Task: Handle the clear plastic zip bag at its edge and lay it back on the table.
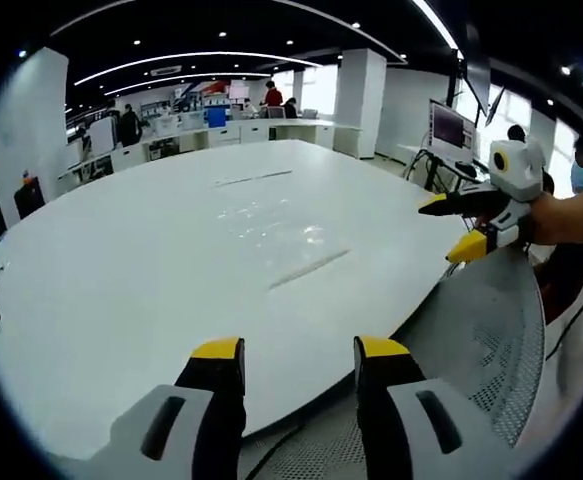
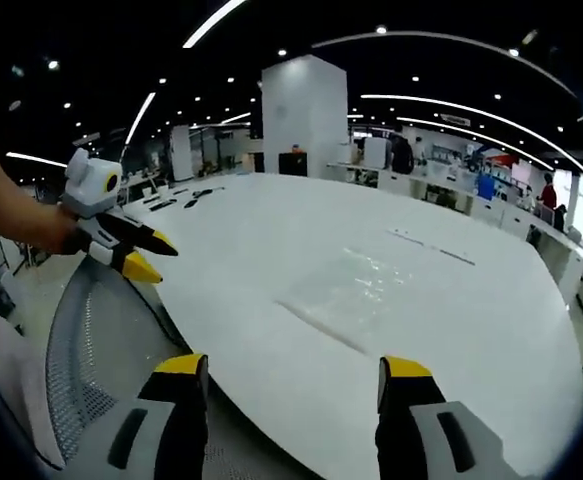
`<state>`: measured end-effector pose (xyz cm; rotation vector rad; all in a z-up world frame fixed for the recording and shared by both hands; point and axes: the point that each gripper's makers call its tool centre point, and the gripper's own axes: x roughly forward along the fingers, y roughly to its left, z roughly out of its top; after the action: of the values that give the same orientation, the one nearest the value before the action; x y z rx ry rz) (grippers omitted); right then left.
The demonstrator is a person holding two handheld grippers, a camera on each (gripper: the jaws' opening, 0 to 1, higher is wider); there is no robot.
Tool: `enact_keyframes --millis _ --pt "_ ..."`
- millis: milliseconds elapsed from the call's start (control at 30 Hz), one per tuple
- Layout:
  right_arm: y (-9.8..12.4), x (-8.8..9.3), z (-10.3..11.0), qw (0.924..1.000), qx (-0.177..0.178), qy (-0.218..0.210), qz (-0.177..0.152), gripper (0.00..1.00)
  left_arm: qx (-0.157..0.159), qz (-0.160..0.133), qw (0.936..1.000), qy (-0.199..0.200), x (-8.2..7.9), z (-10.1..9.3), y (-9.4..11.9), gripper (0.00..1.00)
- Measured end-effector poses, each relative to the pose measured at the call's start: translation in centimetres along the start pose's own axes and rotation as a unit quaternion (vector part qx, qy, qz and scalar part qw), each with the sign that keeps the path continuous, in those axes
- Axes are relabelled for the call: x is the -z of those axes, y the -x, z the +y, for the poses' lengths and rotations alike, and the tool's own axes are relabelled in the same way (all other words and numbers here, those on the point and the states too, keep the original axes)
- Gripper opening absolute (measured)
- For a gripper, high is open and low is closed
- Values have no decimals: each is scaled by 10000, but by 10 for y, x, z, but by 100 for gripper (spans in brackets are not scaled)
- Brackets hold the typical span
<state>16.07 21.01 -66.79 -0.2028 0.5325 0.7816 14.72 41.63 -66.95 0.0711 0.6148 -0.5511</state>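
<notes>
Left gripper view: the left claw (image 1: 299, 352) hangs released, jaws spread and empty, over the near edge of the white counter (image 1: 121, 270). Beyond it, the clear plastic zip bag (image 1: 281, 235) lies flat on the counter, well apart from both claws. The right claw (image 1: 449, 225), also parted and holding nothing, hovers at the counter's edge above a mesh chair back (image 1: 496, 330). People (image 1: 273, 96) stand at distant desks.

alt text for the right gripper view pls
A clear plastic zip bag lies flat on a large white table, with the right tool open above the near edge. The left tool, also open, hangs over a mesh chair.
</notes>
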Motion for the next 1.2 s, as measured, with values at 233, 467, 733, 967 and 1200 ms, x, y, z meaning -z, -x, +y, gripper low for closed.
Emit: enact_keyframes --millis 233,467,733,967,1200 --pt "5 0 2 10000 34 32 -26 68 12 -145 9999 60 0 -1 -4 42" --pt "5 3 3 9999 61 43 68 70 19 -267 9994 232 -2 3 -4 44" --pt "2 2 -3 9998 176 -93 86 74 99 -457 9984 318 -3 5 -5 48" --pt "1 8 -6 9989 142 -388 209 78 58 -592 9973 435 -7 5 -7 50" --pt "-3 12 -4 9988 163 -319 340 78 32 -700 9960 560 -10 4 -8 51"
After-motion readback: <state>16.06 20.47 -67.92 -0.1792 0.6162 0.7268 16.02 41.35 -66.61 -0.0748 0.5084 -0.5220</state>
